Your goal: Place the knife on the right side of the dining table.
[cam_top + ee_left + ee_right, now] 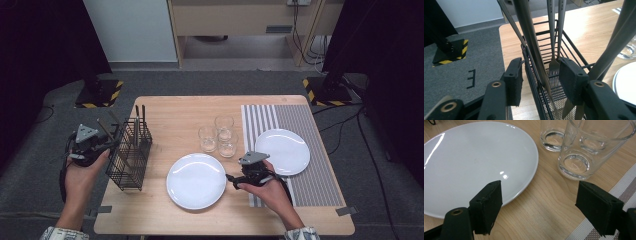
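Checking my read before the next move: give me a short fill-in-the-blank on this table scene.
1. The cutlery stands in a black wire ____ at the table's left edge.
2. The number of clear glasses on the table is ____.
3. One white plate lies on the striped ____.
4. The left gripper has its jaws ____ around a cutlery handle.

Missing words: basket; three; placemat; open

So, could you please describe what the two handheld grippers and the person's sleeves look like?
Both the left gripper and right gripper are black, each topped by a grey three-cornered plate and trailing a black cable. The jaws end in flat, square black pads on arms with brass-coloured rivets. The sleeves are light with a small dark pattern.
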A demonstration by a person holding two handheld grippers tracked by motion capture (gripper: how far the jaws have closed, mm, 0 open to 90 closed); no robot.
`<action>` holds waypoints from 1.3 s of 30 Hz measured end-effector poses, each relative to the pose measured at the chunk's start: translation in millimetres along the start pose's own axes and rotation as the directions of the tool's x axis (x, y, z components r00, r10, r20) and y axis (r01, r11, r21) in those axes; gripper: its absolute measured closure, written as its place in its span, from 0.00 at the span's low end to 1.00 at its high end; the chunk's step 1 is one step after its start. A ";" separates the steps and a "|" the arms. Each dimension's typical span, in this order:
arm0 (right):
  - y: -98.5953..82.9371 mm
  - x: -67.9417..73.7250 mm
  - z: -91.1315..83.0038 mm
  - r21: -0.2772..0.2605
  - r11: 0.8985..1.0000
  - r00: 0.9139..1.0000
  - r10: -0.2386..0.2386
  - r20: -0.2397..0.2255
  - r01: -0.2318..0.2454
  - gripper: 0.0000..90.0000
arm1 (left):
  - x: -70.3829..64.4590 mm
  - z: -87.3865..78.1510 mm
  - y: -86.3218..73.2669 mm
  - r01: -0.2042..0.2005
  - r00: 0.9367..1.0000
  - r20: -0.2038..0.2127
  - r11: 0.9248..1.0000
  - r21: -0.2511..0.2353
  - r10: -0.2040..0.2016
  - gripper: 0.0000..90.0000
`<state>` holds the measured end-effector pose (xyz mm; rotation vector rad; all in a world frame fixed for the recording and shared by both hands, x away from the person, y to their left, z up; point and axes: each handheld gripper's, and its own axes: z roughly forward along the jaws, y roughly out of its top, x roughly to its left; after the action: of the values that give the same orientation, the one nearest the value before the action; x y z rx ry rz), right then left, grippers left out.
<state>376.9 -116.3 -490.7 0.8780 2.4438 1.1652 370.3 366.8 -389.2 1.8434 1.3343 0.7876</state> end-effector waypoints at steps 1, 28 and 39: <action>0.0 0.0 0.0 0.000 1.000 1.000 0.000 -0.002 0.000 0.23 | -0.3 1.8 0.1 0.000 1.000 0.001 1.000 0.003 0.000 0.61; -2.2 -1.8 1.2 0.013 1.000 1.000 0.003 -0.015 -0.003 0.22 | 0.0 11.5 -2.8 0.005 1.000 0.007 1.000 -0.027 -0.005 0.85; -3.1 -1.4 2.3 0.020 1.000 1.000 0.006 -0.021 -0.005 0.22 | -0.7 7.4 -4.1 0.005 0.999 0.049 0.999 -0.047 -0.003 0.86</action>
<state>377.9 -117.4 -494.5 0.8833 2.4755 1.1592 373.9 365.5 -396.7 1.8109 1.2775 0.7608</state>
